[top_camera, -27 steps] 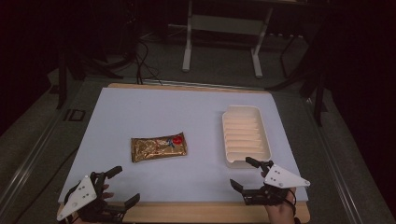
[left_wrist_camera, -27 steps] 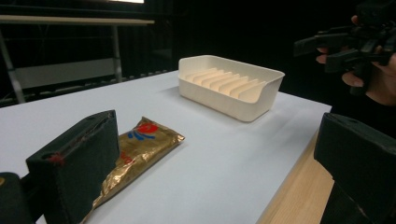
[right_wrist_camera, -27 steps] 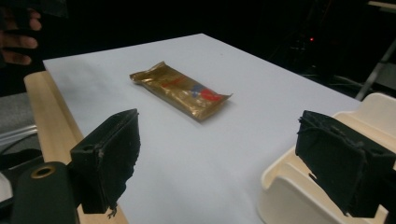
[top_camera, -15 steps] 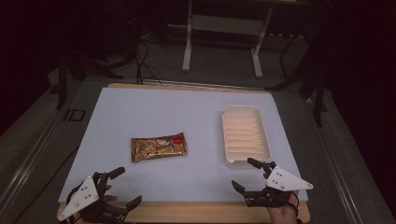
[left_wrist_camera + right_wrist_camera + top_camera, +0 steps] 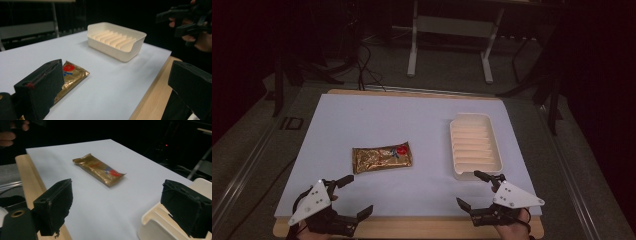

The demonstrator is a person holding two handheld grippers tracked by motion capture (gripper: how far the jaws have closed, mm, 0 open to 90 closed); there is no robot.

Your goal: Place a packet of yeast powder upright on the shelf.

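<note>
My right gripper, jaws spread wide, frames a white-covered table. A gold snack packet with red print lies flat at 12 o'clock, well apart from both jaws. A cream ridged tray sits at 4 o'clock, beneath my right-hand jaw.

Packet print too small to read

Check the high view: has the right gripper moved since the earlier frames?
Yes, slightly. The right gripper has drifted toward the table's near edge and a little rightward, away from the white tray, jaws open and empty.
</note>
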